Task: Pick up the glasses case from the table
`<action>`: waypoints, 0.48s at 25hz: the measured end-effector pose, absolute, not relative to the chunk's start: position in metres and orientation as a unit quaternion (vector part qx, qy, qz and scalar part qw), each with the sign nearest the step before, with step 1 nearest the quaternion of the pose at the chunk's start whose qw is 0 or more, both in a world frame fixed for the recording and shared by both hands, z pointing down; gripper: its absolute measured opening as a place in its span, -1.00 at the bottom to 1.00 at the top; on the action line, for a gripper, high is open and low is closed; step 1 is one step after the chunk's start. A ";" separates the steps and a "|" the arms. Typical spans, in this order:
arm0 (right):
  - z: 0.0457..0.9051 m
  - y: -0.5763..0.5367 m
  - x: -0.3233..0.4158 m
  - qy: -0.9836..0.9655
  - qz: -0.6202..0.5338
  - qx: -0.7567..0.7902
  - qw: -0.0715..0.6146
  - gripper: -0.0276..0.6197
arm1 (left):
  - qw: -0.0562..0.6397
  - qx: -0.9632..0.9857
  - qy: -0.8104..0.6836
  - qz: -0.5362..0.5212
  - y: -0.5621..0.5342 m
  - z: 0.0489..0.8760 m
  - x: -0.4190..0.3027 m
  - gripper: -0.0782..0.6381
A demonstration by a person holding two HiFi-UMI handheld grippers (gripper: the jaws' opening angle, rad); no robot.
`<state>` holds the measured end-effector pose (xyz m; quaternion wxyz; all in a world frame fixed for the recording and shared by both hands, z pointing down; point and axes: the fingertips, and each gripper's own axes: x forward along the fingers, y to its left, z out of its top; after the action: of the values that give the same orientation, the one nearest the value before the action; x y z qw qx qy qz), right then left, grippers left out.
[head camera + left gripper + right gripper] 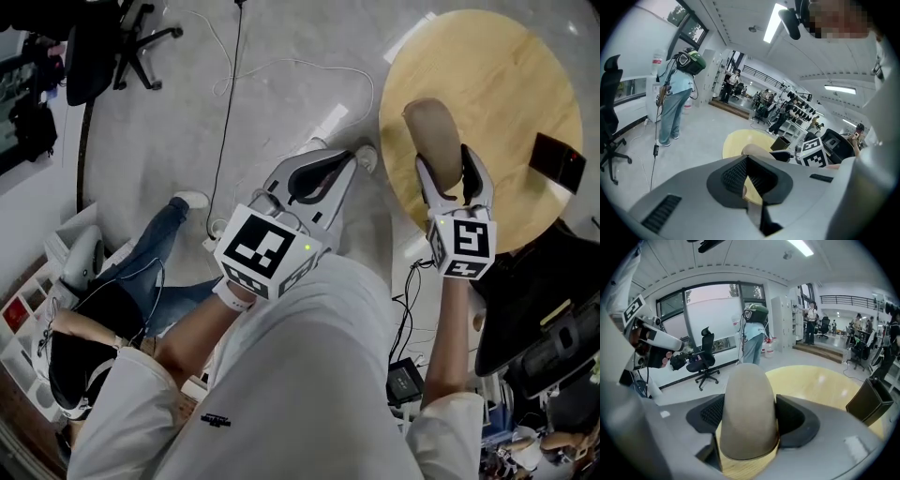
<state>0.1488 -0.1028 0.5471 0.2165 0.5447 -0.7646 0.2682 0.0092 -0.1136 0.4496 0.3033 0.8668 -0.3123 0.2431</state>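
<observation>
Gripping the glasses case [434, 136] with the right gripper [452, 176], jaws clamped on it, upper right of the head view over the table [511, 80]. Holding the left gripper [314, 178] at centre, jaws together, empty. Seemingly starting the lift; next calling for a steady, straight rise.

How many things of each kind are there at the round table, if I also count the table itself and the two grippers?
Round table: 1
Glasses case: 1, beige, between the jaws of the right gripper
Dark box: 1
Grippers: 2, the right gripper and the left gripper, which is shut and empty
Total: 5
</observation>
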 end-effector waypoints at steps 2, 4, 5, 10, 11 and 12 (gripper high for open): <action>0.538 -0.102 0.152 -0.765 0.264 0.549 0.209 0.18 | 0.298 0.869 -0.315 0.240 -0.114 0.444 0.010 -0.76; 0.526 -0.103 0.155 -0.765 0.259 0.556 0.198 0.18 | 0.292 0.872 -0.315 0.235 -0.115 0.437 0.012 -0.76; 0.519 -0.102 0.157 -0.764 0.255 0.560 0.193 0.18 | 0.289 0.873 -0.316 0.232 -0.115 0.433 0.013 -0.76; 0.484 -0.098 0.164 -0.764 0.239 0.575 0.172 0.18 | 0.277 0.877 -0.326 0.219 -0.113 0.409 0.009 -0.76; 0.476 -0.098 0.166 -0.763 0.235 0.579 0.167 0.18 | 0.275 0.878 -0.327 0.217 -0.113 0.405 0.009 -0.76; 0.469 -0.097 0.168 -0.762 0.232 0.582 0.161 0.18 | 0.273 0.878 -0.329 0.215 -0.112 0.401 0.008 -0.76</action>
<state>0.1681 -0.0969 0.4691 0.1615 0.5823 -0.7623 0.2319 0.0084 -0.1123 0.4011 0.2730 0.8781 -0.3291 0.2147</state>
